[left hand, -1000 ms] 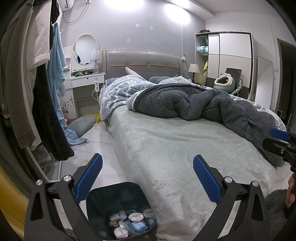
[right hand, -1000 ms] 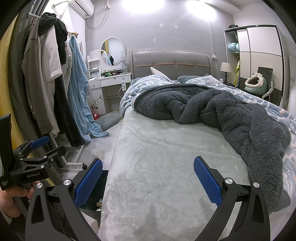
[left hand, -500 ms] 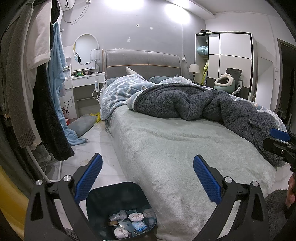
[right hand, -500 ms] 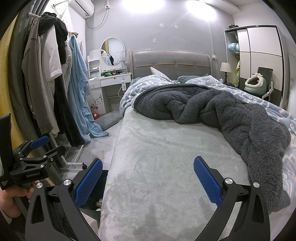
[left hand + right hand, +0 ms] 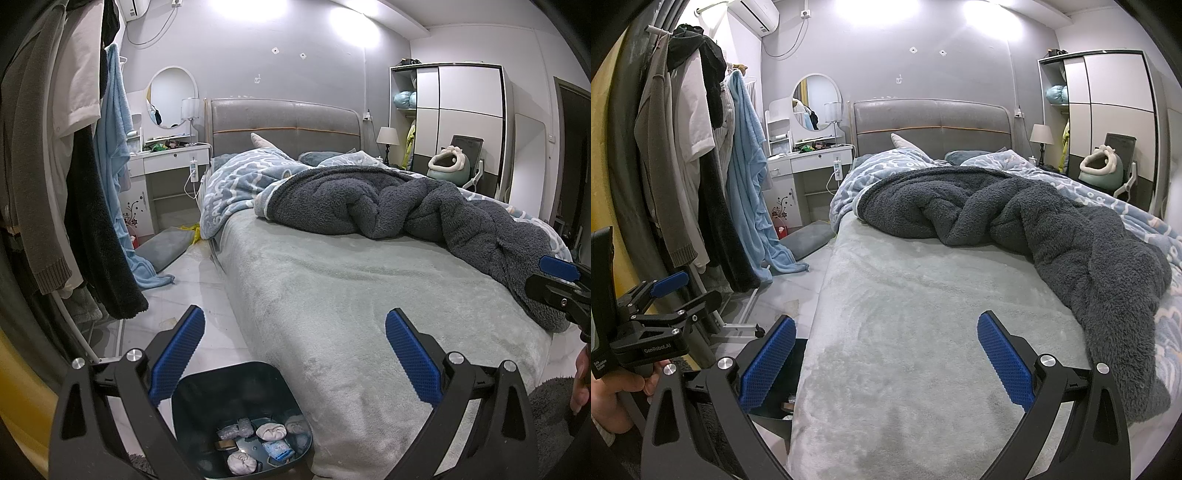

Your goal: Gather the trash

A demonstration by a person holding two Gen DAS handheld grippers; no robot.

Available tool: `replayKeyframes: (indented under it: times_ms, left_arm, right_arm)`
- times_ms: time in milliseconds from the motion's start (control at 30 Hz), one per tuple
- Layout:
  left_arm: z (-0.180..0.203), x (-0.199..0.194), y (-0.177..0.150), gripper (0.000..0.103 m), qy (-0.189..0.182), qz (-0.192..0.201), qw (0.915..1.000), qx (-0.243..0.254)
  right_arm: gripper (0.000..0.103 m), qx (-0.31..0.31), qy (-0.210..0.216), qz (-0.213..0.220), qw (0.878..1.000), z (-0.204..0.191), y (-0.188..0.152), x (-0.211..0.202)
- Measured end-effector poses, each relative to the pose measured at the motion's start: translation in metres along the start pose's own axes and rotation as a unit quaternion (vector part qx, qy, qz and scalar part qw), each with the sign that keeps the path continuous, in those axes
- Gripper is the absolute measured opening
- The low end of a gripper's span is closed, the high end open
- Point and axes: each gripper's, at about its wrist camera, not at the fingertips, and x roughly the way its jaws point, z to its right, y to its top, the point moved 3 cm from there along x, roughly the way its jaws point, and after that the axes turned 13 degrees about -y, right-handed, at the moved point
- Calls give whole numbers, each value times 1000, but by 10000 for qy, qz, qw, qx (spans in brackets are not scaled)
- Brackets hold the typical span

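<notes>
A dark blue trash bin (image 5: 207,387) stands on the floor at the bed's foot corner, below my left gripper (image 5: 295,358). It holds crumpled white tissues (image 5: 271,431) and small wrappers (image 5: 277,449). My left gripper is open and empty above the bin. My right gripper (image 5: 886,360) is open and empty over the grey-green bed sheet (image 5: 923,314). A sliver of the bin (image 5: 783,402) shows in the right wrist view. Each gripper also appears in the other's view: the right (image 5: 554,284), the left (image 5: 661,299).
A dark fluffy blanket (image 5: 406,206) and a blue patterned quilt (image 5: 236,184) lie bunched on the bed. A clothes rack (image 5: 701,166) with hanging garments stands on the left. A grey cushion (image 5: 162,247) lies on the white tiled floor by a dressing table (image 5: 170,158).
</notes>
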Motion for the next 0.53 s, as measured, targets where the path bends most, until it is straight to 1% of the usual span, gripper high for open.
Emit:
replayKeyframes:
  times_ms: [533]
  left_arm:
    - [1,0,-1,100,-16,-5,10000,14]
  right_arm:
    - [100,-1,-5,0,10000,0,0,0]
